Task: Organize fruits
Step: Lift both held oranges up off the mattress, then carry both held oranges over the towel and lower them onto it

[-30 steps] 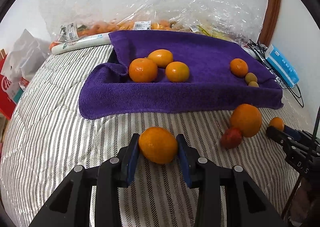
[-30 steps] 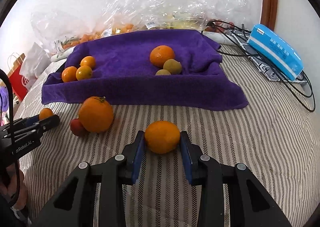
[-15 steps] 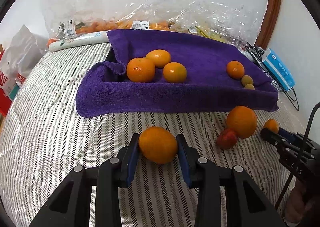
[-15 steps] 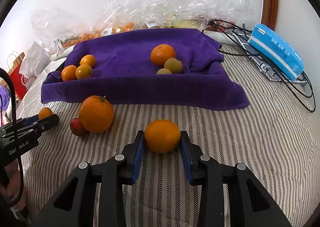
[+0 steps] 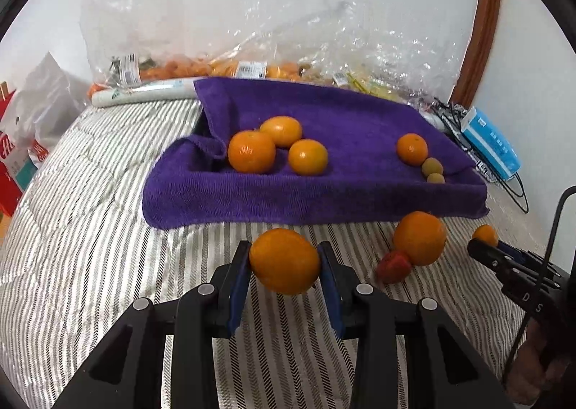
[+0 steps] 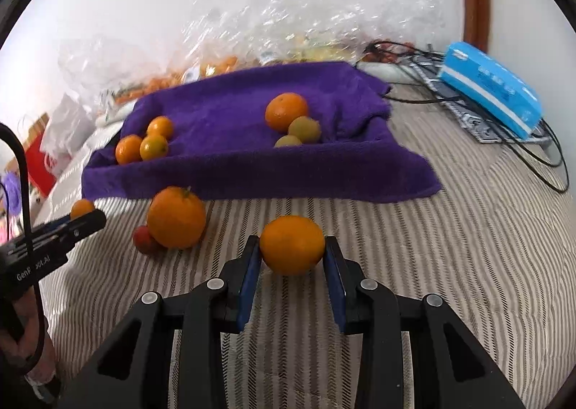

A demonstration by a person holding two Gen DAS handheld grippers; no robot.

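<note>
1. Left wrist view: our left gripper (image 5: pixel 284 266) clamps a round orange mandarin (image 5: pixel 284 260) above the striped quilt (image 5: pixel 90 229), near the purple towel (image 5: pixel 324 193).
2. Right wrist view: our right gripper (image 6: pixel 292 252) clamps another orange mandarin (image 6: pixel 292 245) beside a large orange (image 6: pixel 176 217).

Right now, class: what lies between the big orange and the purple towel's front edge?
Nothing: in the right wrist view, only bare striped bedcover separates the big orange from the purple towel.

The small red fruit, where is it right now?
The small red fruit lies on the striped bedcover, touching the big loose orange, in front of the purple towel; lower right in the left wrist view.
</note>
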